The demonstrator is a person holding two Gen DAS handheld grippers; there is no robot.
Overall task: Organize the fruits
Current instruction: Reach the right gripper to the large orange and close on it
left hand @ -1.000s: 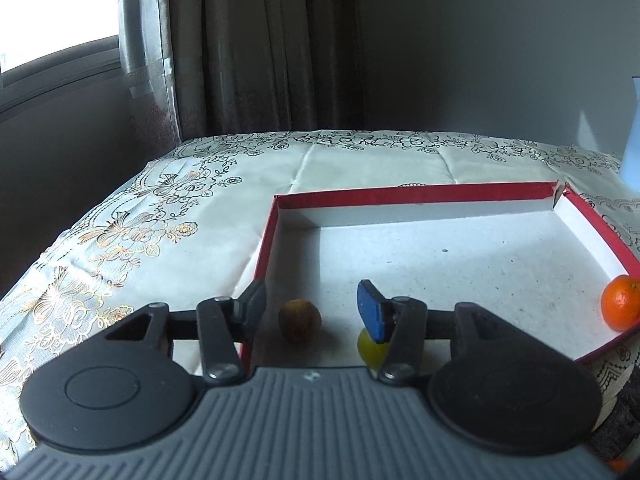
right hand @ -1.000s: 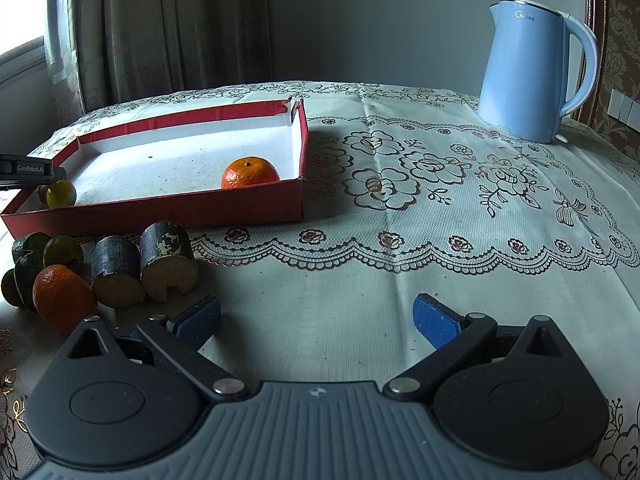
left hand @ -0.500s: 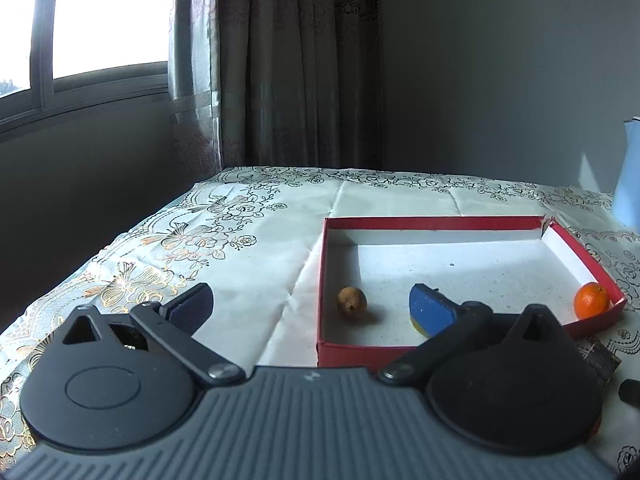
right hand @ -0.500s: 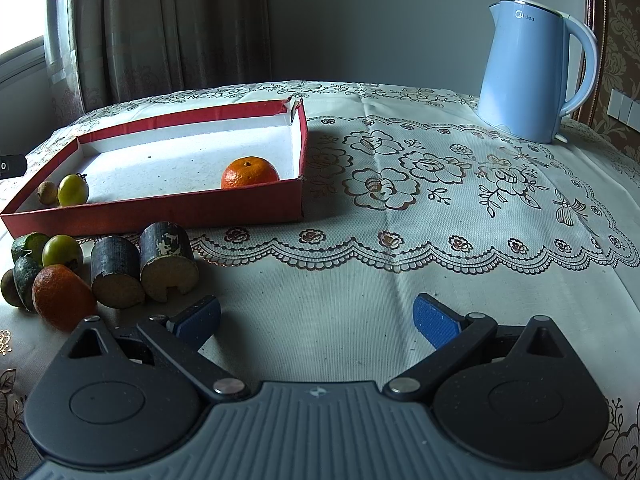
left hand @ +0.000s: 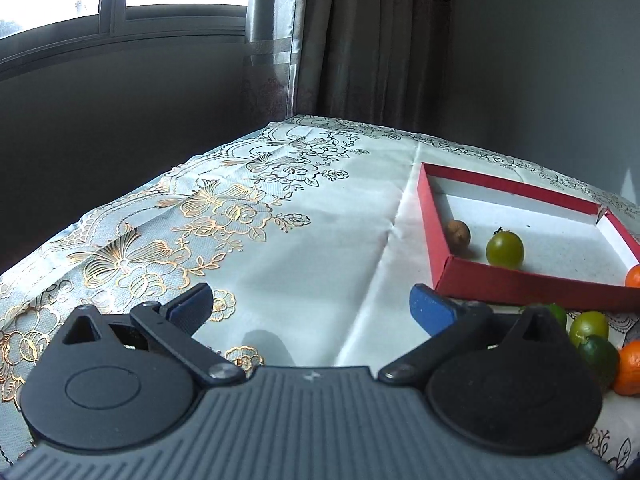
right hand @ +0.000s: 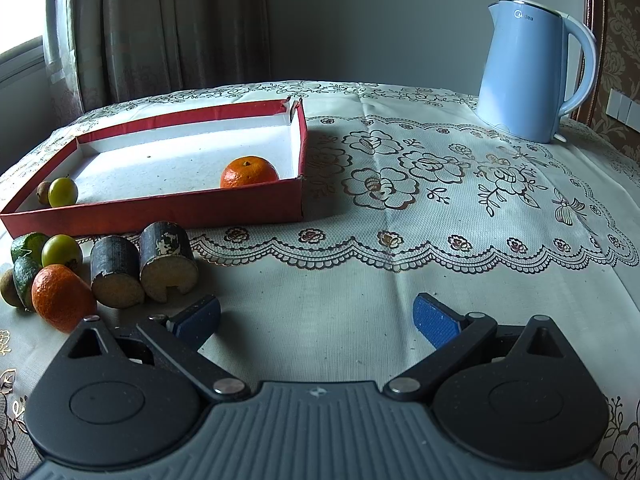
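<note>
A red tray (right hand: 160,212) with a white floor (left hand: 532,286) holds a green fruit (left hand: 505,249) (right hand: 63,192), a small brown fruit (left hand: 458,233) (right hand: 42,192) and an orange (right hand: 249,171). Loose fruit lies in front of the tray: an orange (right hand: 60,297) (left hand: 631,367), green fruits (right hand: 61,251) (left hand: 588,326) and two dark cut cylinders (right hand: 168,256). My left gripper (left hand: 310,306) is open and empty, left of the tray over the cloth. My right gripper (right hand: 316,320) is open and empty, right of the loose fruit.
A light blue kettle (right hand: 534,68) stands at the back right. A flowered tablecloth (right hand: 440,208) covers the table. The table's left edge (left hand: 120,200) drops off toward the wall, window and curtain (left hand: 340,40).
My left gripper opened, let go of the green fruit in the tray, and drew back and to the left, out of the tray. My right gripper has not moved.
</note>
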